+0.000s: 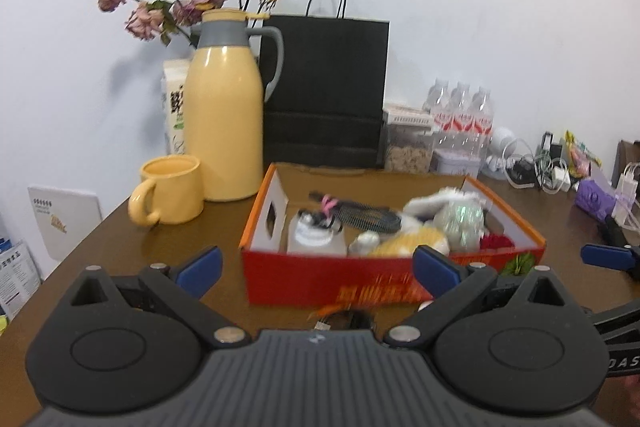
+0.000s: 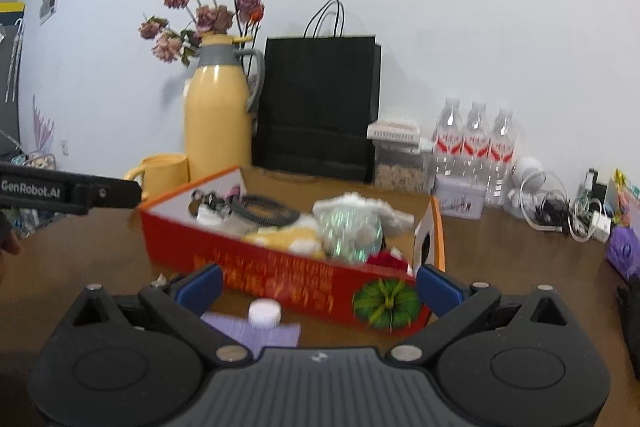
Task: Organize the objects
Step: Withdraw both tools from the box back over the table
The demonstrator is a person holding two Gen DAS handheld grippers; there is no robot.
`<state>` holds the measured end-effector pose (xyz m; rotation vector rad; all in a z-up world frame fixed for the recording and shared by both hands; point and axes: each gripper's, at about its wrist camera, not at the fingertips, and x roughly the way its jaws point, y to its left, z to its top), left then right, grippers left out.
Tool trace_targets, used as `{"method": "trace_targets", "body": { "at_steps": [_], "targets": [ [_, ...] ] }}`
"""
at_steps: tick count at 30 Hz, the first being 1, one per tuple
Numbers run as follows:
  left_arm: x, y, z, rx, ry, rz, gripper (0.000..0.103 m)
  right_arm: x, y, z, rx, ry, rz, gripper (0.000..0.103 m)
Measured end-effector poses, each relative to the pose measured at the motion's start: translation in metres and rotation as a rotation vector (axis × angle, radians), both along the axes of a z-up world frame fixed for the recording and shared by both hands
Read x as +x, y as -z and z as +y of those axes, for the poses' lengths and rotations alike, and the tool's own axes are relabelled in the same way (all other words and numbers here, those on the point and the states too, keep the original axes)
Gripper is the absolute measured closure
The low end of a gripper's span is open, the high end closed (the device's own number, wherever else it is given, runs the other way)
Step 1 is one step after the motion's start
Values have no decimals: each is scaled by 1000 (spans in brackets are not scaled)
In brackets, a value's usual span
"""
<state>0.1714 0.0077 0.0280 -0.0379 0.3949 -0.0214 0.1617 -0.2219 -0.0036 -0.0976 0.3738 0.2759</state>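
Two grippers hang over the brown wooden surface [image 1: 120, 239], both facing the red and orange cardboard box [image 1: 304, 279] in the middle. The box already holds many small things, so it looks like the place where loose items go.

Going from the left: the left gripper [image 1: 316, 269] has its jaws spread wide with nothing between them. Just under it, near the box's front wall, lies a small dark object [image 1: 344, 319], too blurry to name. The right gripper [image 2: 318, 287] also has its jaws apart and empty. Below it lies a small round white cap [image 2: 265, 313] on a flat purple cloth [image 2: 256, 331], just in front of the box. I think these are next to be picked up.

Behind the box stand a yellow mug [image 1: 170, 189], a tall yellow jug with a grey handle [image 1: 226, 107], a black paper bag [image 1: 326, 91] and three clear water bottles [image 1: 462, 119]. They are well back and block nothing. The box's front wall is the thing to lift over.
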Motion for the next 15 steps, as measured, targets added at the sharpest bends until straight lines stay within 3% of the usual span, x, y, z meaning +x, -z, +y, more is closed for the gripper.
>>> {"method": "trace_targets", "body": {
  "at_steps": [15],
  "targets": [
    [-32, 30, 10, 17, -16, 114, 0, -20, 45, 12, -84, -85, 202, 0]
  ]
}}
